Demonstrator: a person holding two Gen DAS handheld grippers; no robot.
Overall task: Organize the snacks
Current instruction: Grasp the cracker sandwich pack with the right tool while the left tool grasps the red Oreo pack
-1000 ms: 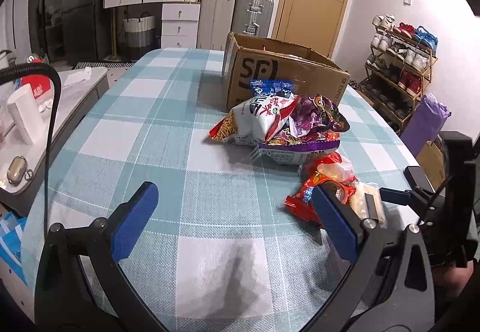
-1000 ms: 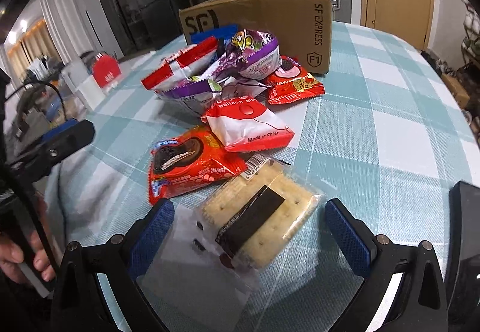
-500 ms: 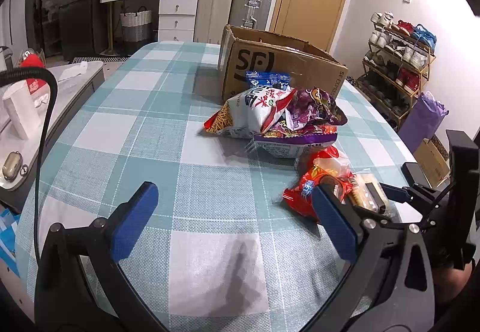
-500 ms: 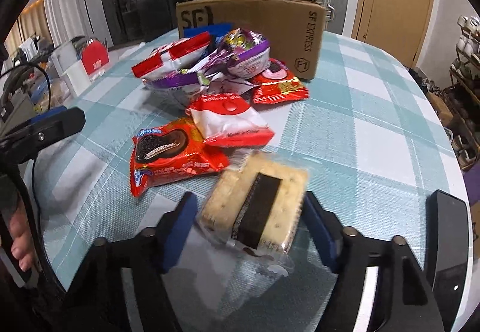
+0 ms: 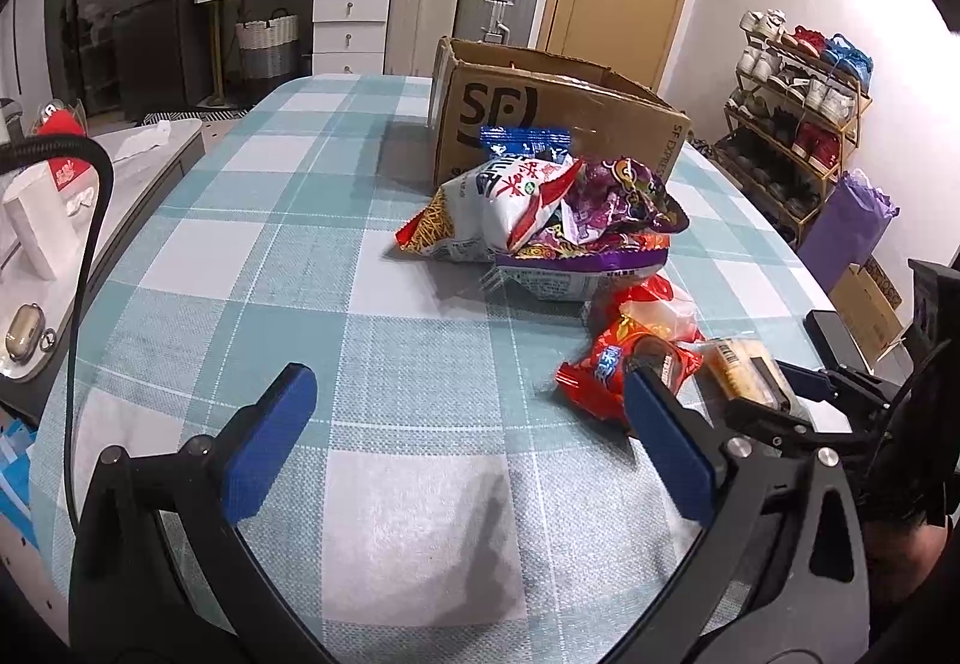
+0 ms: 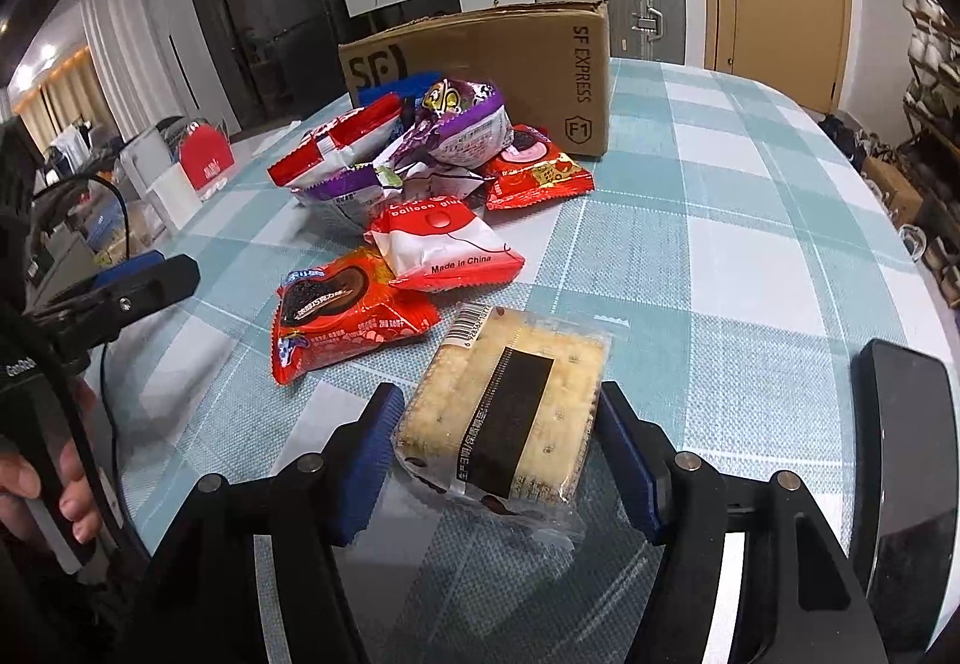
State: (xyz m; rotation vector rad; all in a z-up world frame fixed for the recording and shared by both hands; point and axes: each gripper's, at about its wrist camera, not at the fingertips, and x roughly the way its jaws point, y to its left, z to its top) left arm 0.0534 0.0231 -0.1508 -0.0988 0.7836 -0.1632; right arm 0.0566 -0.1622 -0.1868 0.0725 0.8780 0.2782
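Across the whole scene spreads an oval worktop (image 5: 252,256) under a teal-and-white checked cloth. At its far side stands an open SF Express cardboard box (image 6: 510,63), and against the box's near face lies a heap of snack bags (image 5: 558,220): white, purple, blue and red packets piled on one another. Nearer than the heap, a red-and-white balloon glue packet (image 6: 447,244) overlaps the far right corner of a red chocolate-biscuit packet (image 6: 342,316) that lies flat on the cloth. Just right of the biscuit packet is a clear-wrapped cracker sandwich pack (image 6: 510,412) with a black label band. The right gripper (image 6: 498,454) has just been closing; its blue fingers (image 6: 366,454) now pinch that pack from both sides, its near end seeming lifted off the cloth. A dark phone (image 6: 906,478) lies at the near right edge. The left gripper (image 5: 462,436) hangs over bare cloth at the near left, its fingers (image 5: 270,442) spread wide with nothing between them, well apart from the heap.
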